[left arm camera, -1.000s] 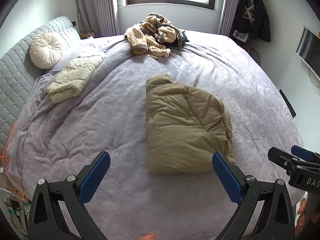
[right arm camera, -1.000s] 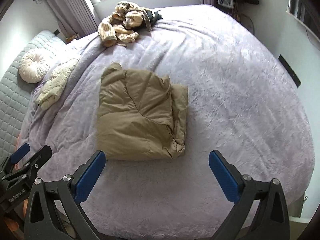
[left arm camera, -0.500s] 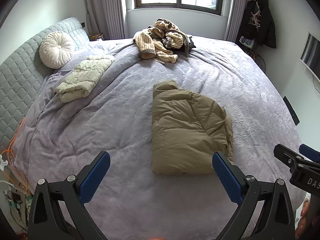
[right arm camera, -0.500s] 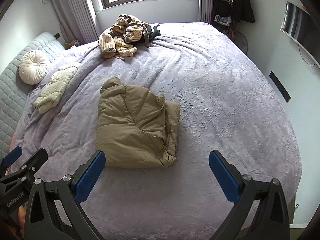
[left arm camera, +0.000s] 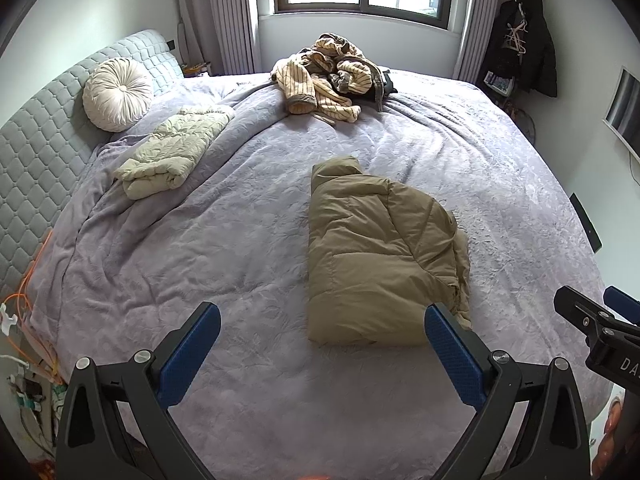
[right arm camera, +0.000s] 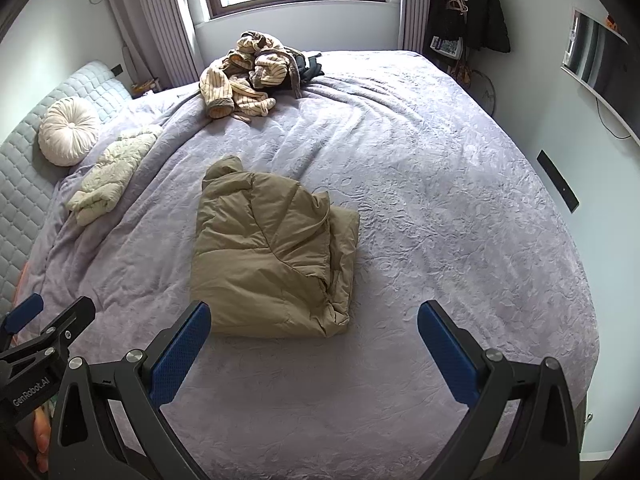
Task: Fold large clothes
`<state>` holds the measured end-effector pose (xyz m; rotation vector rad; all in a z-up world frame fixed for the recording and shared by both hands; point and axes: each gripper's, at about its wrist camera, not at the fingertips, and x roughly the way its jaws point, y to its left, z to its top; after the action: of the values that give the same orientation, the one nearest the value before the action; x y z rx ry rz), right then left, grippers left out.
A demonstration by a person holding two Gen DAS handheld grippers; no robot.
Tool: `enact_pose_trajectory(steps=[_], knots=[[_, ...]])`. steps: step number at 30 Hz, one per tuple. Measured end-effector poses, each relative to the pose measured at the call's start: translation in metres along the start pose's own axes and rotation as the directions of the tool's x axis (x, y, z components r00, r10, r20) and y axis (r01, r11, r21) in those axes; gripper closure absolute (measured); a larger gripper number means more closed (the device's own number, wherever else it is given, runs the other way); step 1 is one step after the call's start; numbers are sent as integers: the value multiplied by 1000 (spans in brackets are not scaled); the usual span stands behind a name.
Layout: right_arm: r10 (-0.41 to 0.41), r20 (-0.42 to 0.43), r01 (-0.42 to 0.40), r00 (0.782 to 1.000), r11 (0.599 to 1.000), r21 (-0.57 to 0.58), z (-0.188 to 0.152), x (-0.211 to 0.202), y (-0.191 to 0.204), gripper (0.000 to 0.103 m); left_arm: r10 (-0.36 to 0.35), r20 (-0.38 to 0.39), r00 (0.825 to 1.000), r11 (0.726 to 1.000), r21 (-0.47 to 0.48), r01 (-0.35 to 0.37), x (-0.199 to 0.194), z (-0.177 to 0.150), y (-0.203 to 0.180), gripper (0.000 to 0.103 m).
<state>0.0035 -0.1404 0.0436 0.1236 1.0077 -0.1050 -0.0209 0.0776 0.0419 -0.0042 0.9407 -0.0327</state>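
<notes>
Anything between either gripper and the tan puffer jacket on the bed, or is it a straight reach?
Nothing visible blocks either one. The tan puffer jacket lies folded on the bedspread, just ahead of the open left gripper and open right gripper, with only bare bedspread between.

Our left gripper (left arm camera: 322, 314) is a black frame of two angular arms with triangular cut-outs, each tipped by a blue pad with a fine dimpled texture. Silver round screws sit at the arm joints. Our right gripper (right arm camera: 314, 312) is built the same: black arms, blue textured pads, silver screws. Seen from the side in each other's view, the housings carry white lettering: "GenRobot.AI" on the left one, and "DA" at the picture's edge on the right one.
</notes>
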Motion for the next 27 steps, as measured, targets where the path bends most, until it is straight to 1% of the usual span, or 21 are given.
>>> enact_pose_trajectory(steps=[27], knots=[[-2, -2, 2, 1000, 1000, 2, -2, -1, 4, 0, 7, -5, 1000, 1000, -2, -7, -1, -3, 4, 1]])
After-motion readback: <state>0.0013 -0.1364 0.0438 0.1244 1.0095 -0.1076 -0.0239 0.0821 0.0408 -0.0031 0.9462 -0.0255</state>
